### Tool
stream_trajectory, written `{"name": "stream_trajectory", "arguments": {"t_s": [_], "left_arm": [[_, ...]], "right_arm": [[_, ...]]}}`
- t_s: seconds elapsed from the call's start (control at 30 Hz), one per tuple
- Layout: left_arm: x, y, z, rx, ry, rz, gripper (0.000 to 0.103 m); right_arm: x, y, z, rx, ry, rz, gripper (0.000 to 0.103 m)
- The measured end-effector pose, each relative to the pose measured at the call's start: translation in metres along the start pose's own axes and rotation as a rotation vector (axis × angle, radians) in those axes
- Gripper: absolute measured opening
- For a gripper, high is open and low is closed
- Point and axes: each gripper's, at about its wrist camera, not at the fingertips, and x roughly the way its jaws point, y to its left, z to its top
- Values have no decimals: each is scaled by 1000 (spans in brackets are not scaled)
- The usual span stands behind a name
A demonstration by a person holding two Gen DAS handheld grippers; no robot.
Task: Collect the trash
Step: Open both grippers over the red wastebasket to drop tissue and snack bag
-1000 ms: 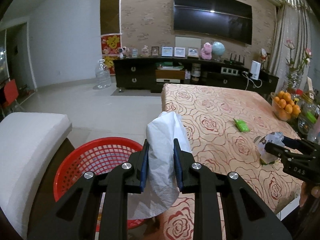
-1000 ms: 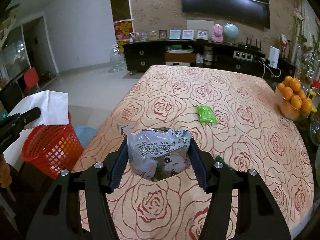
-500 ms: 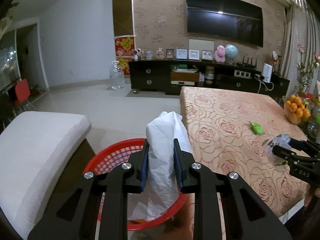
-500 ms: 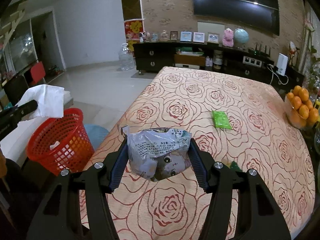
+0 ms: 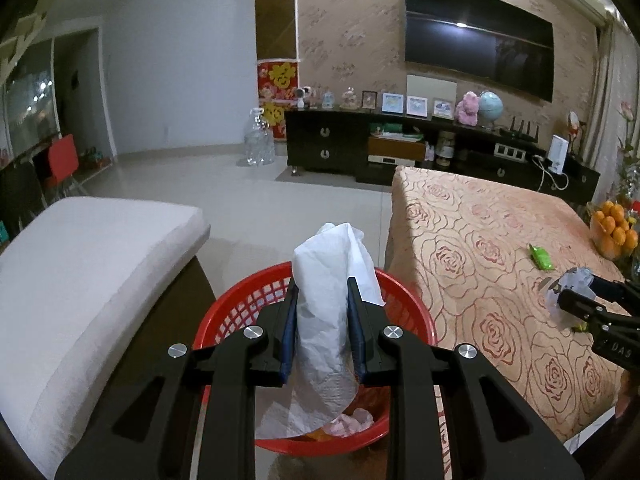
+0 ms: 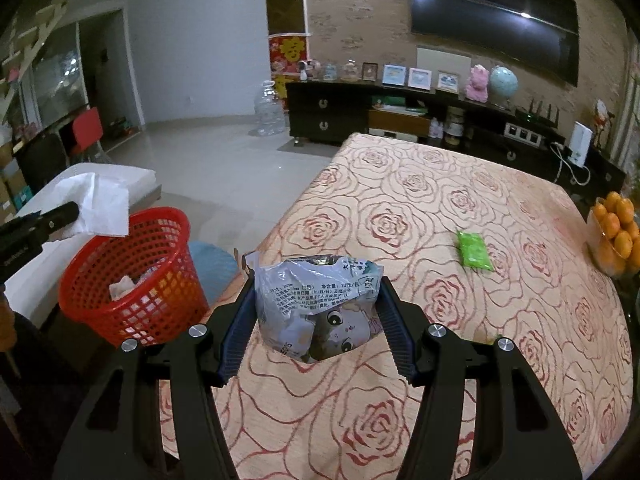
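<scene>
White tissue (image 5: pixel 324 312) pinched tight in the left gripper (image 5: pixel 322 308) jaws, right over the red basket (image 5: pixel 408 312). Crumpled snack wrapper (image 6: pixel 316 308) clamped in the right gripper (image 6: pixel 318 316) jaws above the rose-patterned counter (image 6: pixel 440 216). Green packet (image 6: pixel 474 250) lying flat further back.

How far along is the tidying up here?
Some is done: crumpled scraps already lie in the red basket. In hand: the left gripper holds a white tissue over that basket, and the right gripper holds a printed wrapper above the table. Left: dropping both, then the green packet.
</scene>
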Motion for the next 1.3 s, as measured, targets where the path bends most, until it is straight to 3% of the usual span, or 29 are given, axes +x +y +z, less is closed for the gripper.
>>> {"name": "stream_trajectory", "arguments": {"t_s": [0.3, 0.73, 1.3], "left_arm": [[0, 14, -4, -22, 8, 17, 21], [2, 29, -4, -59, 16, 46, 21], [12, 31, -9, -47, 60, 89, 21]], "right_arm": [[-2, 36, 24, -40, -45, 90, 57], [9, 89, 74, -137, -41, 264, 57], [47, 95, 61, -90, 62, 355, 57]]}}
